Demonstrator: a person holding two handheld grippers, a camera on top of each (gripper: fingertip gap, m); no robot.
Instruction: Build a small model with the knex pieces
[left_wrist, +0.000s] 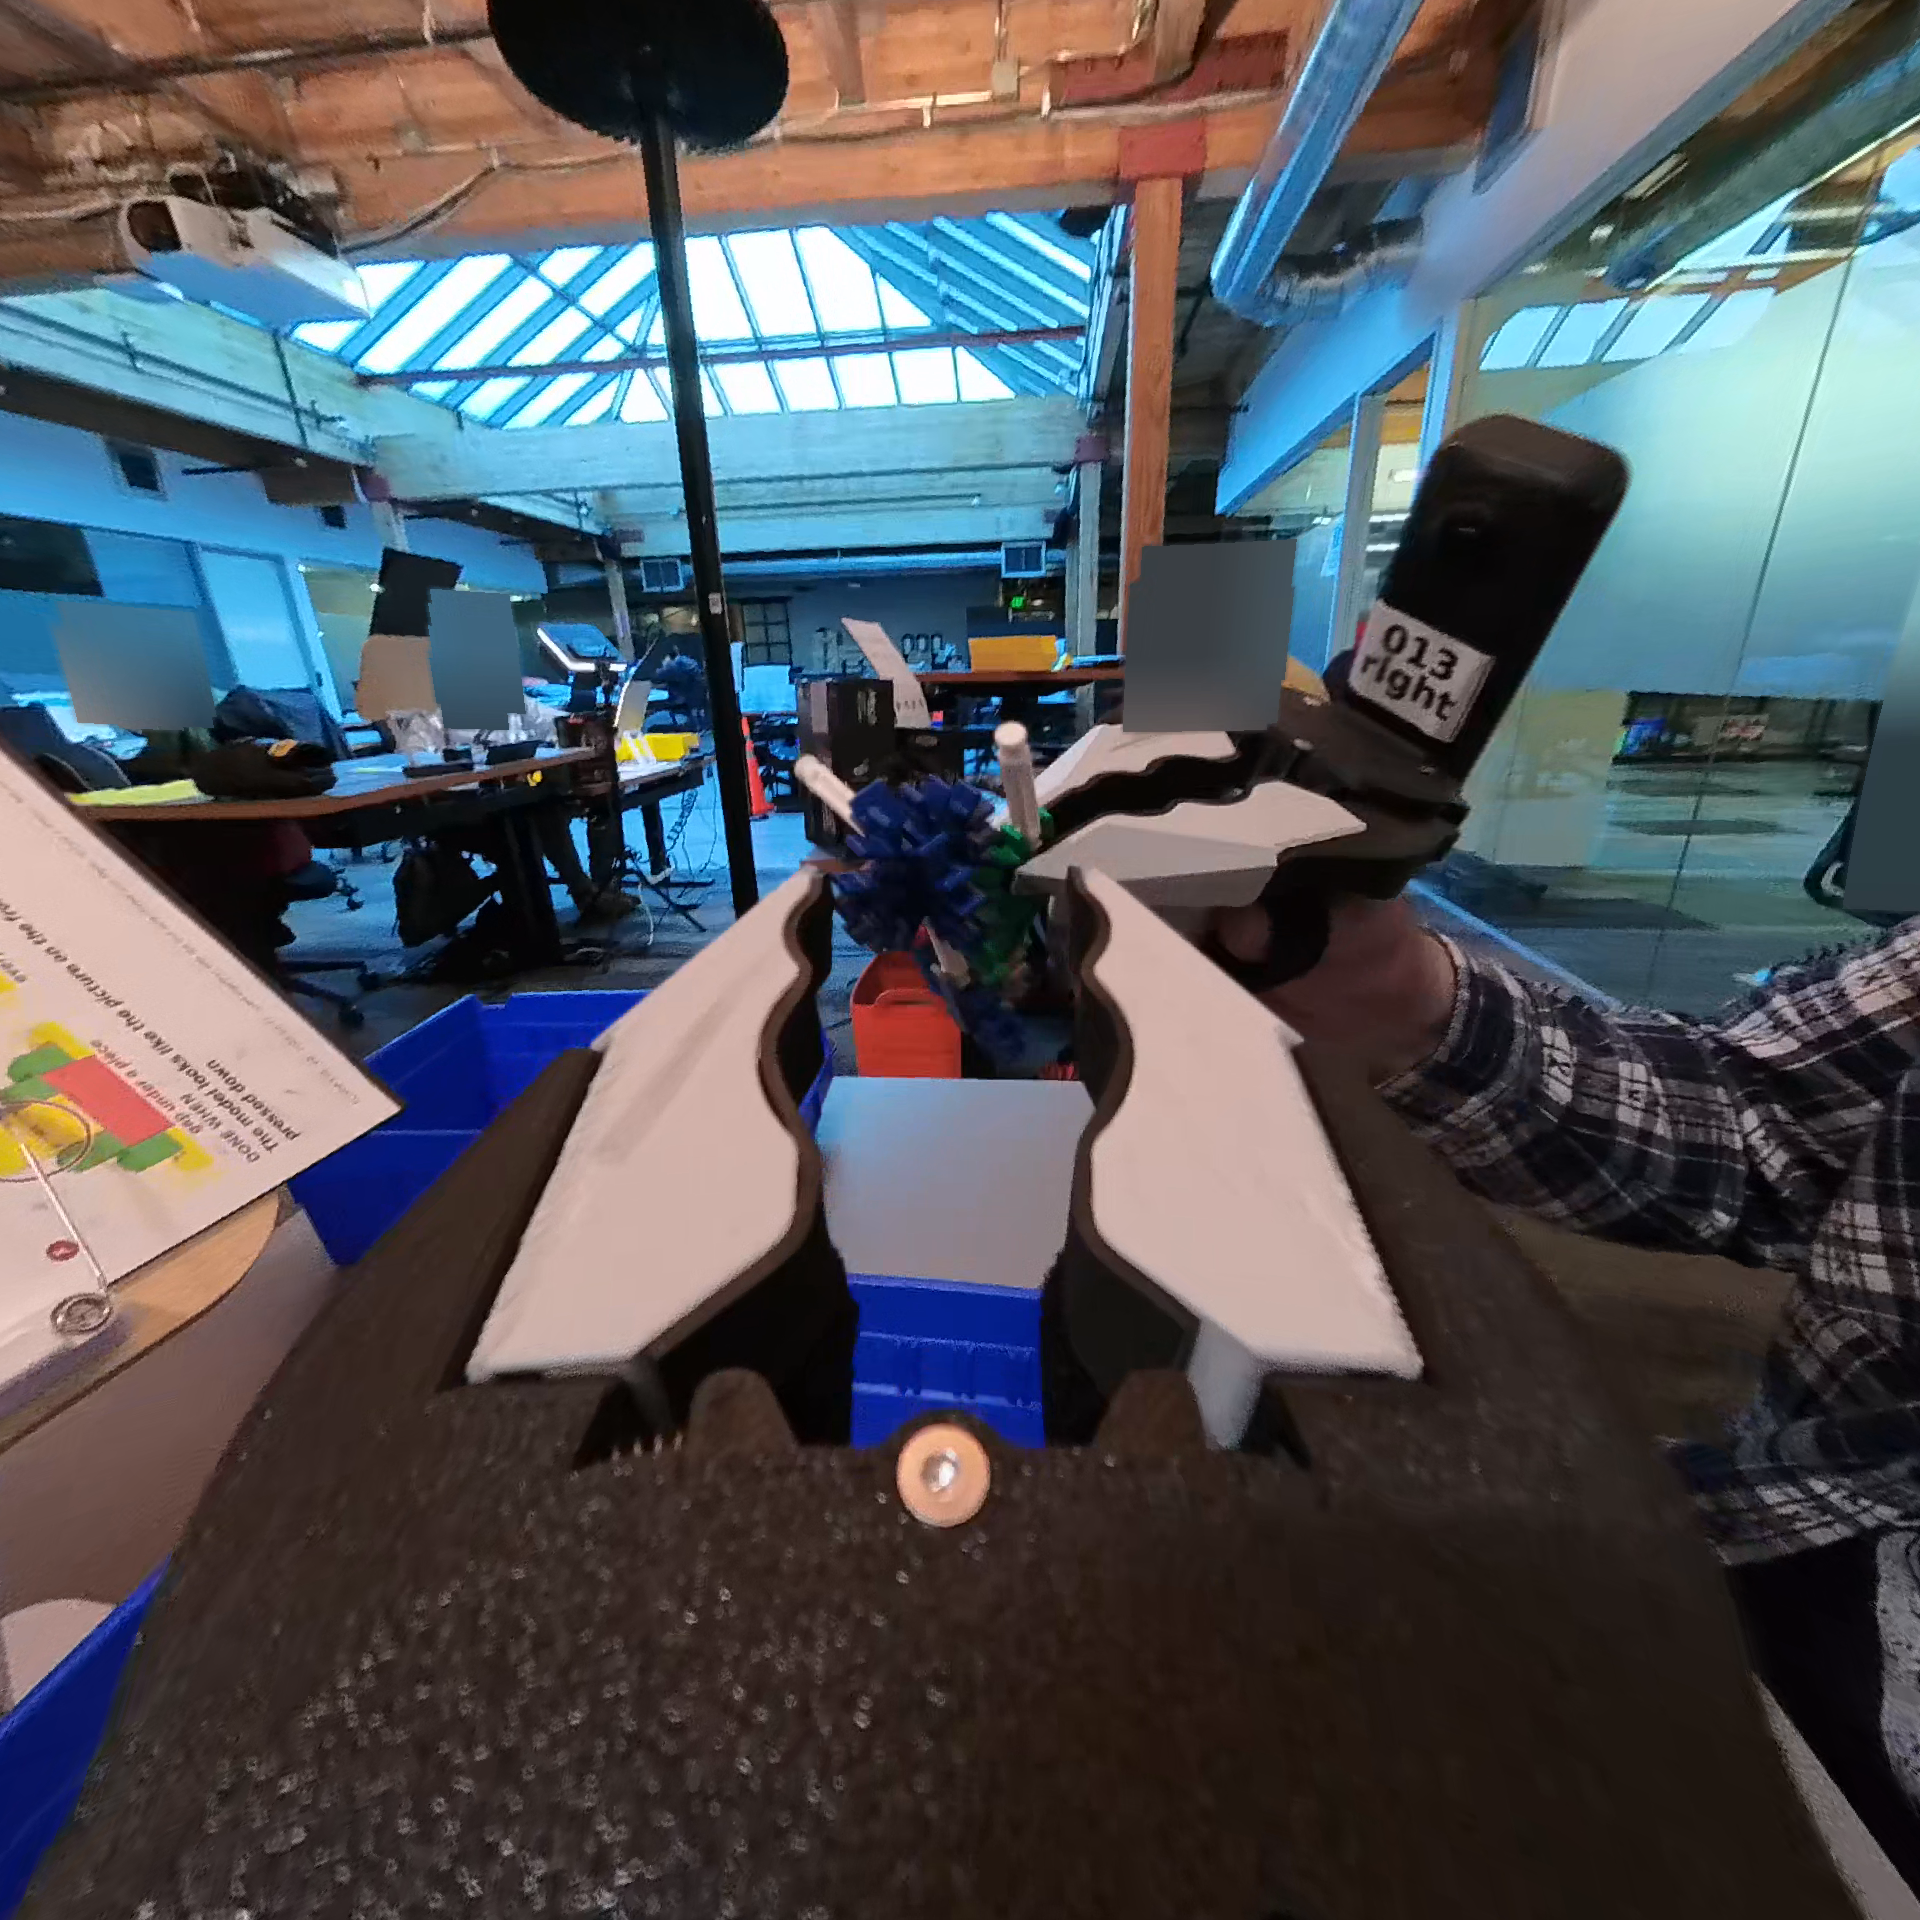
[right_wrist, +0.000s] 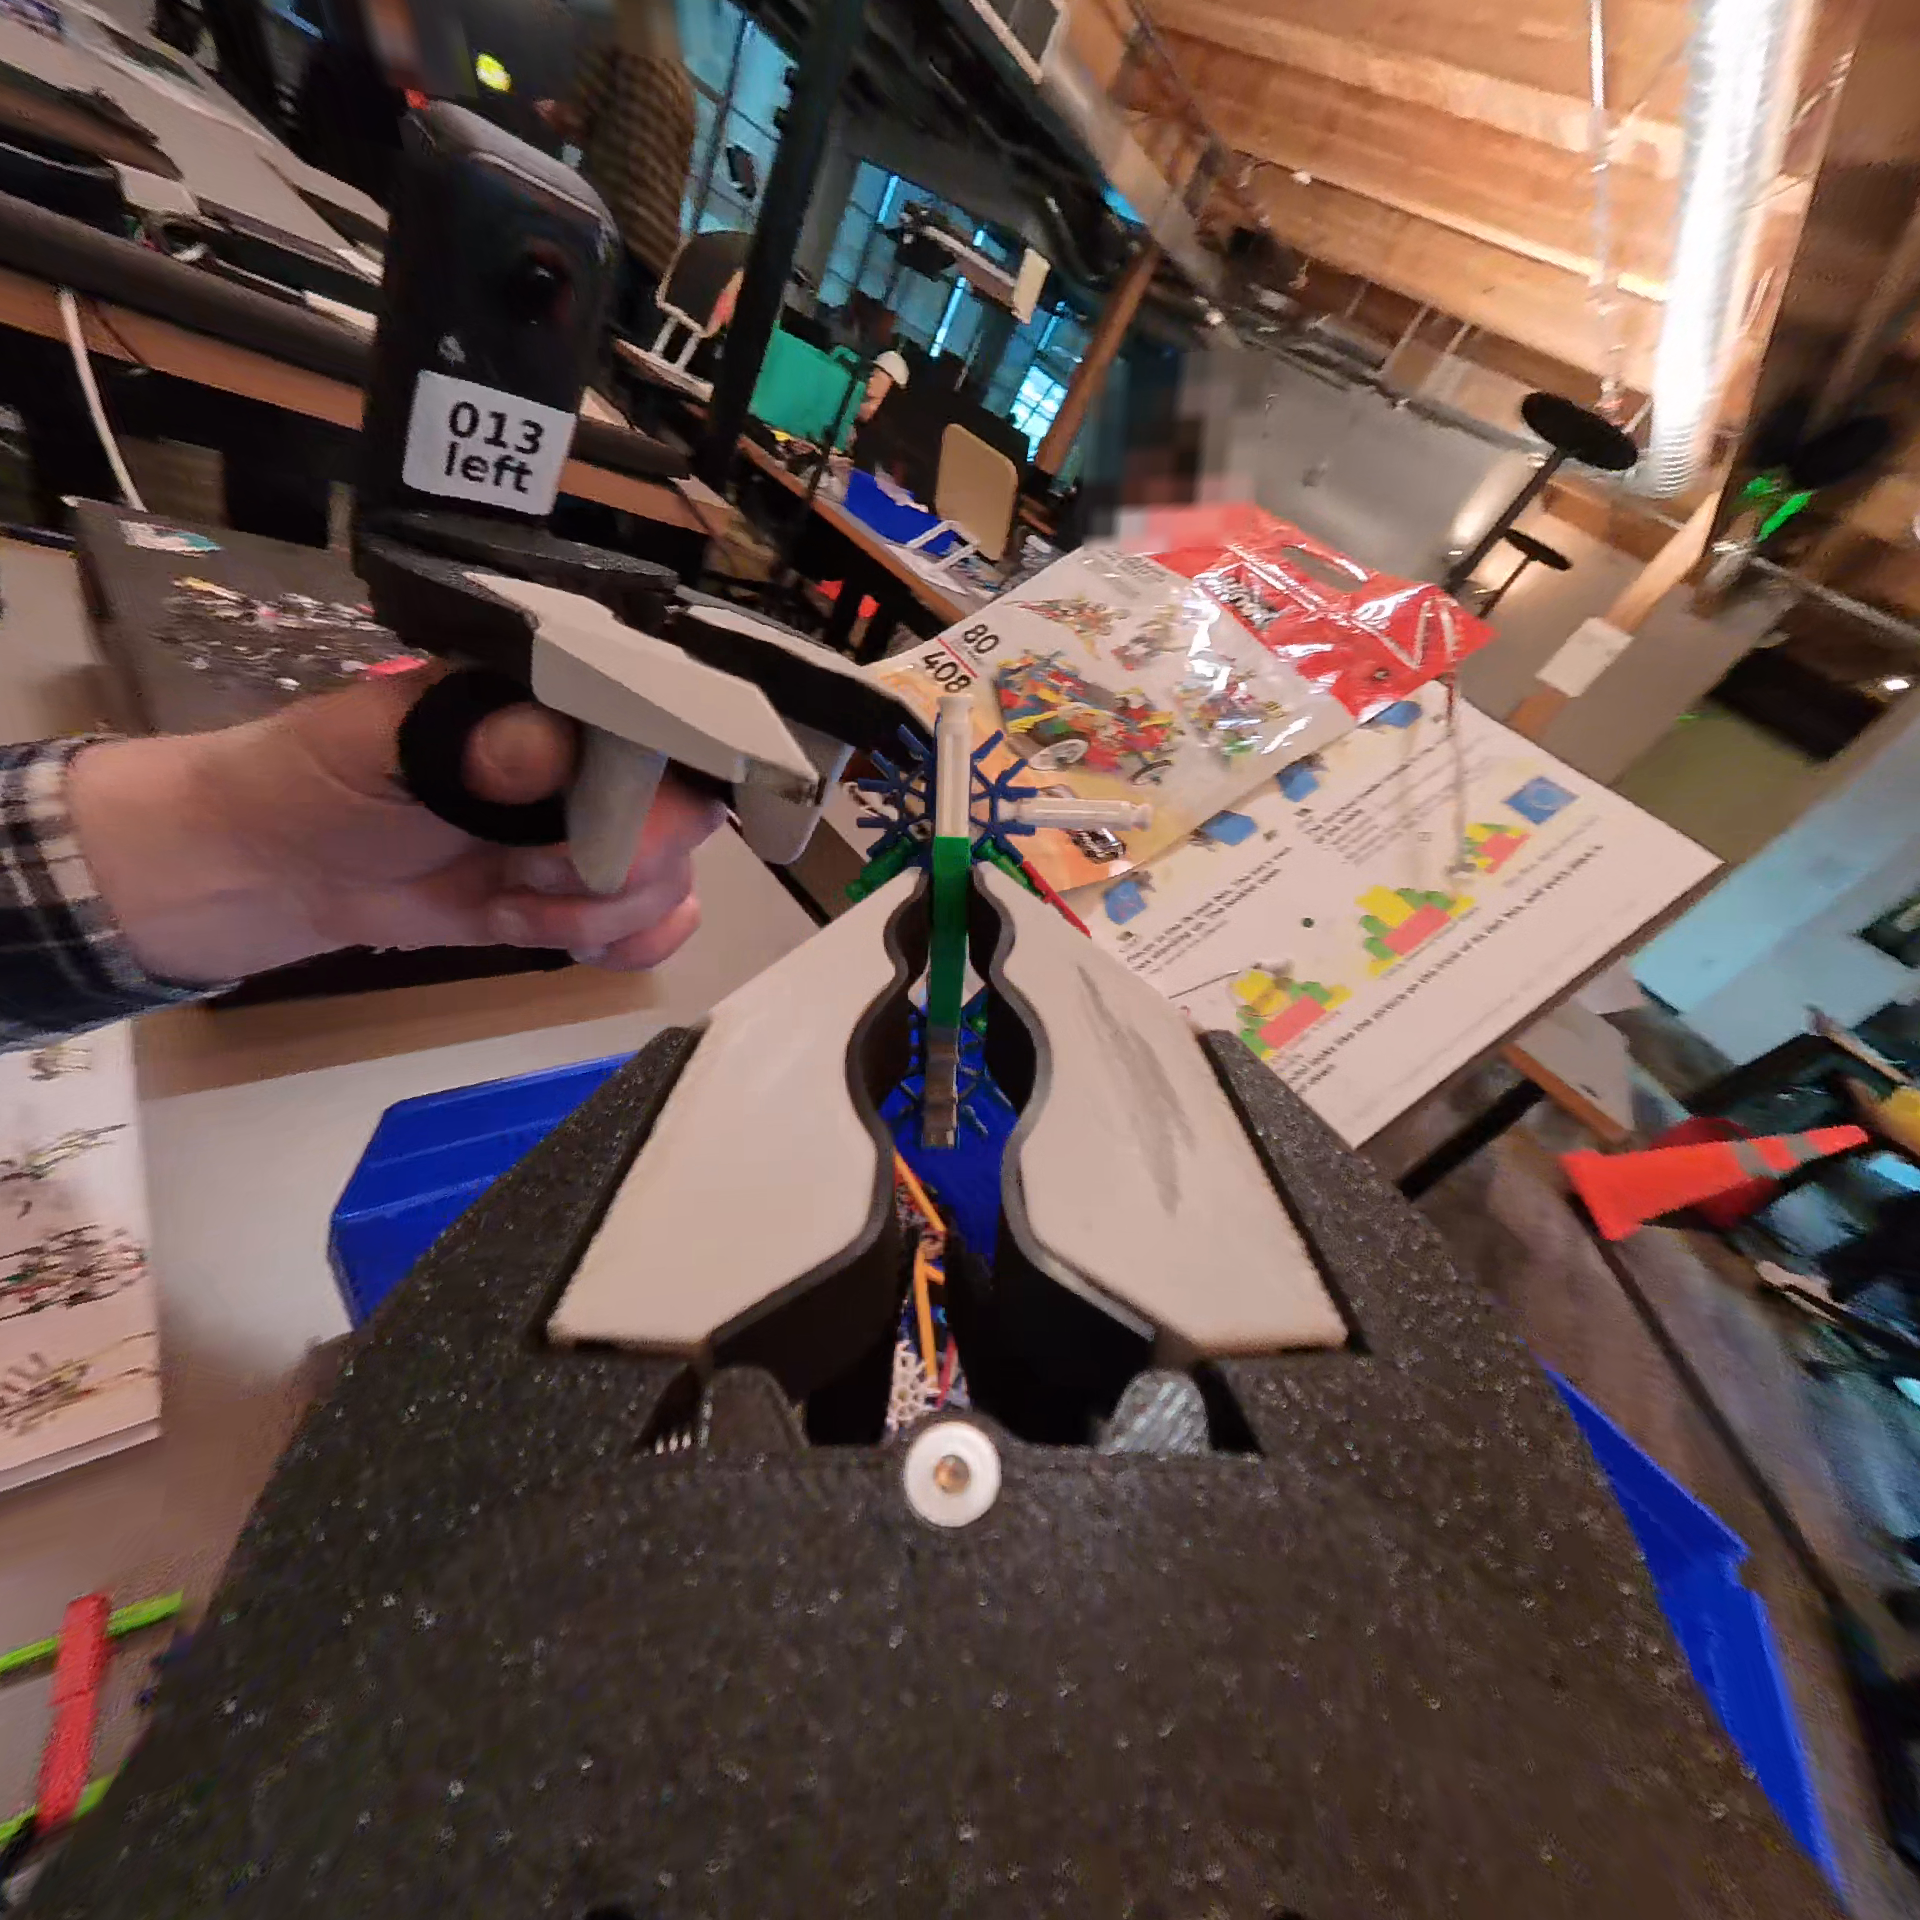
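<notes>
Firmly the right gripper (right_wrist: 945, 904) pinches the green rod (right_wrist: 948, 873) of a rod model (left_wrist: 914, 862) above a blue bin (right_wrist: 468, 1164), while the left gripper (left_wrist: 951, 894), jaws apart and empty, hovers just beside the model's blue hub.

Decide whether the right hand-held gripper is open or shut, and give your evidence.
Shut. In the right wrist view the right hand-held gripper has its fingertips pressed against a green rod of the blue, white and green rod-and-connector model.

Open-plan workshop or lab in a converted industrial building

Exposed timber ceiling beams (left_wrist: 665, 177) and a glazed pitched skylight (left_wrist: 686, 322); long wooden worktables (left_wrist: 343, 795) cluttered with gear; glass partition walls (left_wrist: 1704, 582); blue plastic parts bins (left_wrist: 436, 1132); an orange traffic cone (right_wrist: 1704, 1174).
</notes>
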